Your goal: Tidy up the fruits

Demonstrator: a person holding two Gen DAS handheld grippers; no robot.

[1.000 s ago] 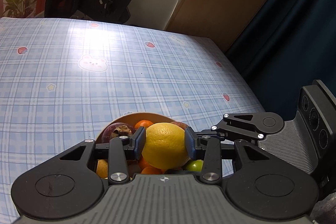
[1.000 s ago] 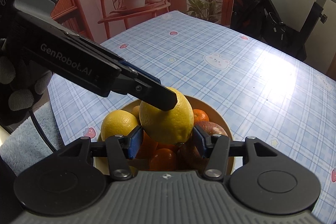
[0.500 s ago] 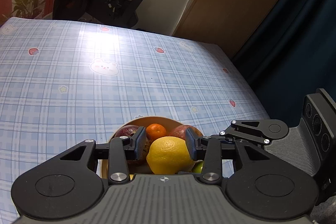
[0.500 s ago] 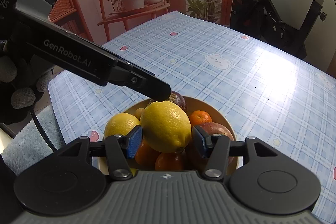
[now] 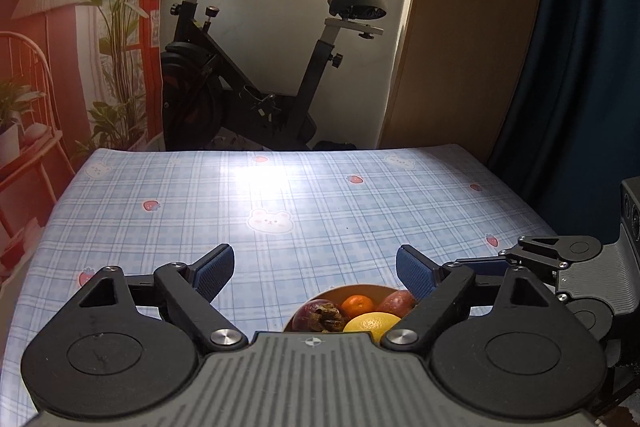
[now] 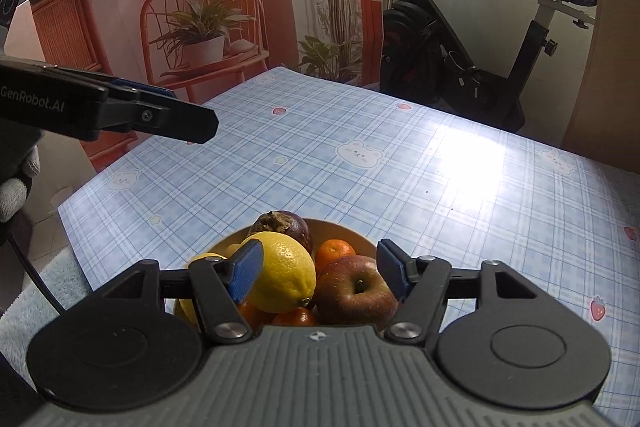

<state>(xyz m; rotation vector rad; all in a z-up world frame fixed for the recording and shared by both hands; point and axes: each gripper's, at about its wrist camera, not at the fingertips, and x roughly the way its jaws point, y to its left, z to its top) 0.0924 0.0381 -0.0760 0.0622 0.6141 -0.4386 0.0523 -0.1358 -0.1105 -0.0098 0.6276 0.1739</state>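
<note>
- Left hand-held gripper (image 5: 314, 271) stands wide apart with nothing between its blue pads; its jaws have just been opening, and the lemon (image 6: 283, 279) they carried a moment ago now sits on top of the pile in the bowl (image 6: 352, 235).
- Right hand-held gripper (image 6: 319, 269) is parted too, jaws just been opening; the lemon and the apple (image 6: 356, 291) lie below and between its pads, but neither pad presses on them.
- The bowl sits right under both gripper noses, close to the near bench (image 6: 460, 187) edge, heaped: mangosteen (image 6: 286, 225) at the far side, tangerine (image 6: 335, 251) behind the apple, more citrus underneath.
- My read: the drop is done, and this is the pull-away. Do it well by lifting straight up and clear before swinging sideways; that lemon is perched high and could roll with a nudge.
- Watch the left pad of the right gripper, it looks just beside the lemon's skin.
- Room to move: ahead of both grippers the plaid bench is wide and bare to its far edge; the exercise bike (image 5: 256, 75) stands well beyond it.
</note>
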